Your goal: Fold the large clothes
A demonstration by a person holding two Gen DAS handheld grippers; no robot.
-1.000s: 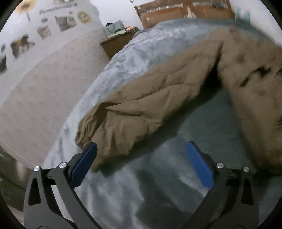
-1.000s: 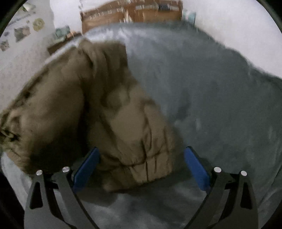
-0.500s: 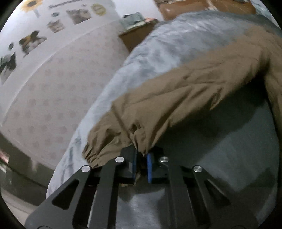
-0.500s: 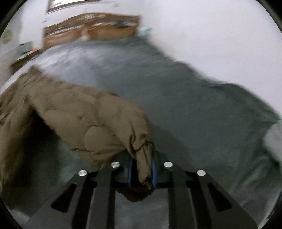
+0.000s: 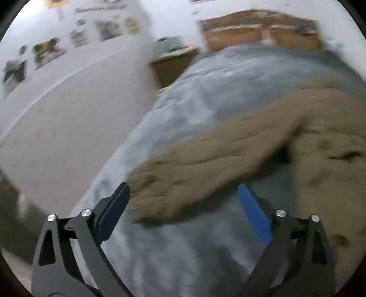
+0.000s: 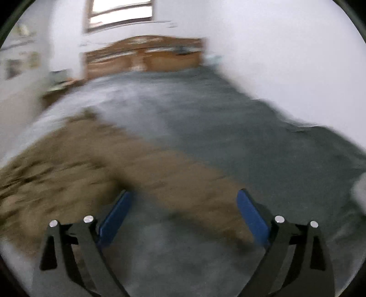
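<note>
Both my wrist cameras look forward and down along their fingers over the bed (image 5: 205, 96), from close above its near end. The left view angles toward the picture-lined wall (image 5: 68, 45) and bedside stand (image 5: 171, 61); the right view faces the wooden headboard (image 6: 146, 57) and window (image 6: 119, 13). Both views share the brown coat (image 5: 205, 164), the grey cover and the headboard.

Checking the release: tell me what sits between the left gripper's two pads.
In the left wrist view, the left gripper stands open; the brown jacket's sleeve end lies between the pads, unpinched, on the grey blanket.
</note>
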